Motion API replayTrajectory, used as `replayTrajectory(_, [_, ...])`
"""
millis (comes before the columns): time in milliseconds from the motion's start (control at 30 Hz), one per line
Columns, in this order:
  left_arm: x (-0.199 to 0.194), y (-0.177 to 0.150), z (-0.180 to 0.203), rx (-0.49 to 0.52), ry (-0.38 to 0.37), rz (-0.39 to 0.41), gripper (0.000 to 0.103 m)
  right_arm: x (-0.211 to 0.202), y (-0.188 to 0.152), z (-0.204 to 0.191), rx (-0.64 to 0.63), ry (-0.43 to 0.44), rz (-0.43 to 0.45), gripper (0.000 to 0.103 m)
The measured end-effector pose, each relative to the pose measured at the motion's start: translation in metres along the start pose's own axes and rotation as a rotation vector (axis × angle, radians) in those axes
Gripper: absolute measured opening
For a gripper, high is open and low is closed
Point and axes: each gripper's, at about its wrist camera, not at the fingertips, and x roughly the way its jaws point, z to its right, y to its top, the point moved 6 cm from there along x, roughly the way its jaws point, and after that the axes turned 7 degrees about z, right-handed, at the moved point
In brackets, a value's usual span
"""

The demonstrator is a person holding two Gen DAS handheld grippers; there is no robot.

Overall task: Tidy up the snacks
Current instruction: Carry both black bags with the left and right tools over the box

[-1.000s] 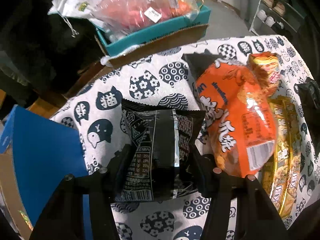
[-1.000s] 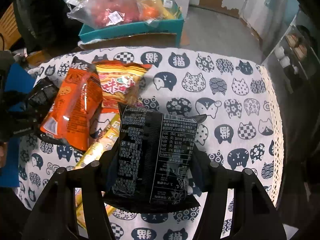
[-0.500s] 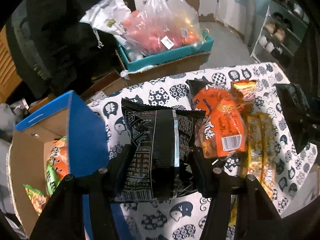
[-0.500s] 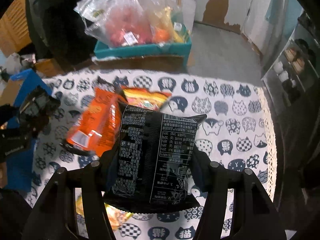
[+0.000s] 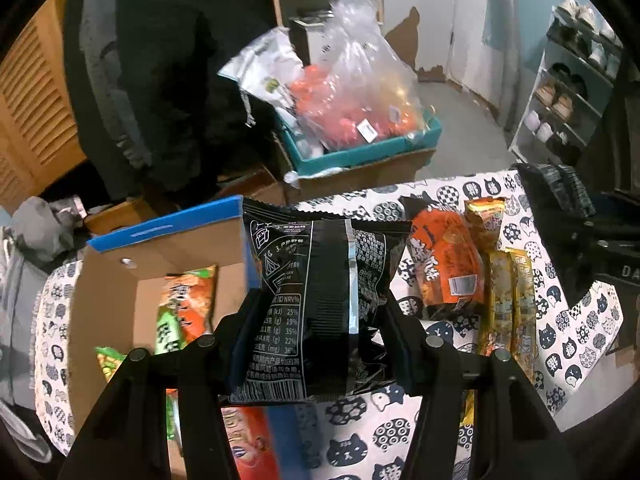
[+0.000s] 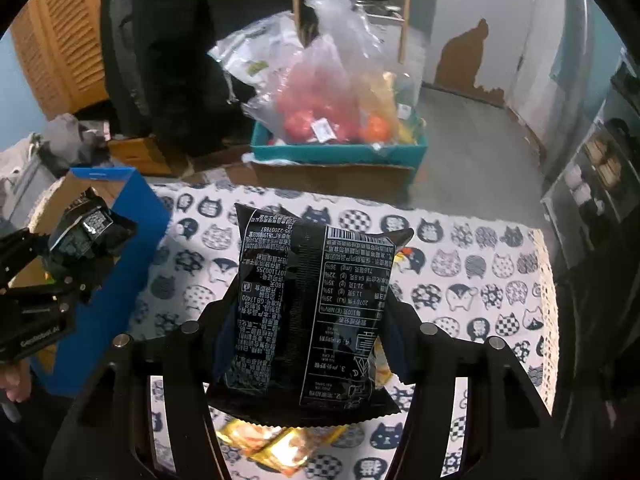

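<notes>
My left gripper [image 5: 316, 328] is shut on a black snack packet [image 5: 316, 304] and holds it in the air over the right wall of a blue cardboard box [image 5: 168, 232]. The box holds a green and orange snack bag [image 5: 184, 312] and other packets. My right gripper [image 6: 304, 320] is shut on a second black snack packet [image 6: 312, 312], high above the cat-print tablecloth [image 6: 480, 272]. An orange snack bag [image 5: 444, 272], a small red-yellow bag [image 5: 484, 220] and two gold packets [image 5: 512, 304] lie on the cloth. The left gripper with its packet also shows in the right wrist view [image 6: 80, 236].
A teal tray [image 5: 360, 152] with clear bags of fruit sits on a cardboard box behind the table. A person in dark clothes [image 5: 160, 60] stands at the back left. A shoe rack [image 5: 572, 92] stands at the right. A wooden shelf [image 6: 352, 0] stands at the back.
Both grippers have risen with their black packets. The left one has moved left, from above the cloth to over the blue box, whose inside now shows.
</notes>
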Motion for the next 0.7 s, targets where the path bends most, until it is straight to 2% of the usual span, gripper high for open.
replayTrajectory(400, [-0.030,-0.011,-0.052,-0.075,0.047,0.036,0.058,0.003,0.017,-0.056,-0.053,0.059,0.010,0.060])
replayTrajectory(700, [-0.038,-0.031,-0.097,-0.145,0.085,0.019,0.058,0.010,0.025,-0.103,-0.101,0.113,0.002,0.060])
